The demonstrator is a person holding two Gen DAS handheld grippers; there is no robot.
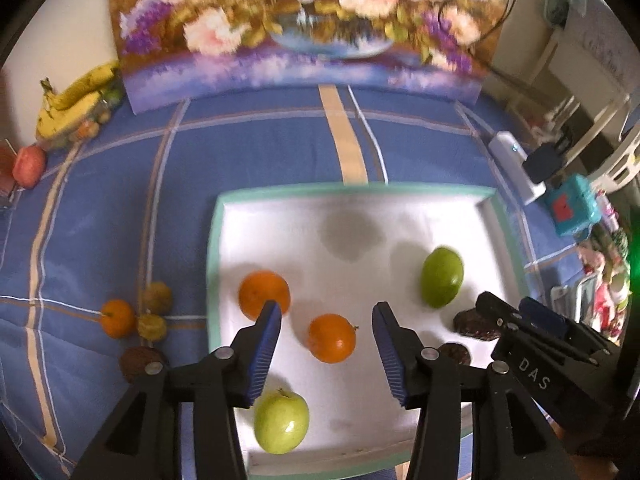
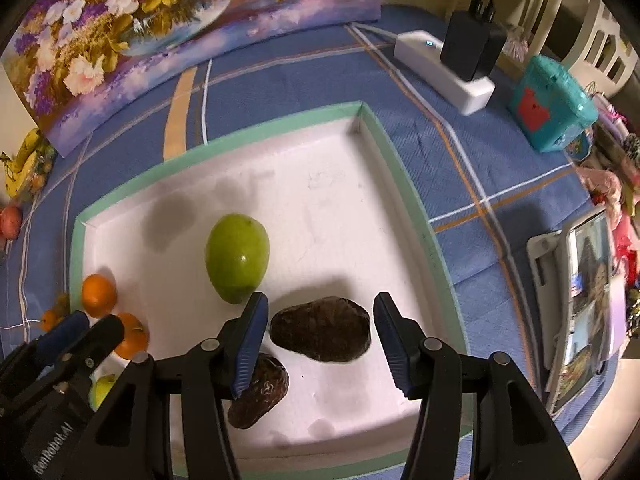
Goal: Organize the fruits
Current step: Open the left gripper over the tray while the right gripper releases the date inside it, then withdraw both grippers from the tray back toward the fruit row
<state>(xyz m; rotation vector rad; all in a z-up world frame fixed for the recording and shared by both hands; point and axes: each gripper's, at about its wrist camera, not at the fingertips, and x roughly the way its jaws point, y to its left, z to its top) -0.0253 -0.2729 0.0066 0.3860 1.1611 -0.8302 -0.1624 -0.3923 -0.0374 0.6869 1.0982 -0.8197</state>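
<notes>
Left gripper (image 1: 326, 312), right gripper (image 2: 318, 304) gape empty; green mango (image 2: 237, 257) lies tip-down toward camera.

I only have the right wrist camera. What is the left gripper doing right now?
Observer: The left gripper is open, and an orange lies on the tray between its fingers, ungripped.
Operator: Any fruit off the tray on that side?
Observer: Four on the cloth: a small orange, two yellowish fruits and a dark brown fruit.
Operator: And the apple?
Observer: The apple lies in the tray's near left part, stem up.
</notes>
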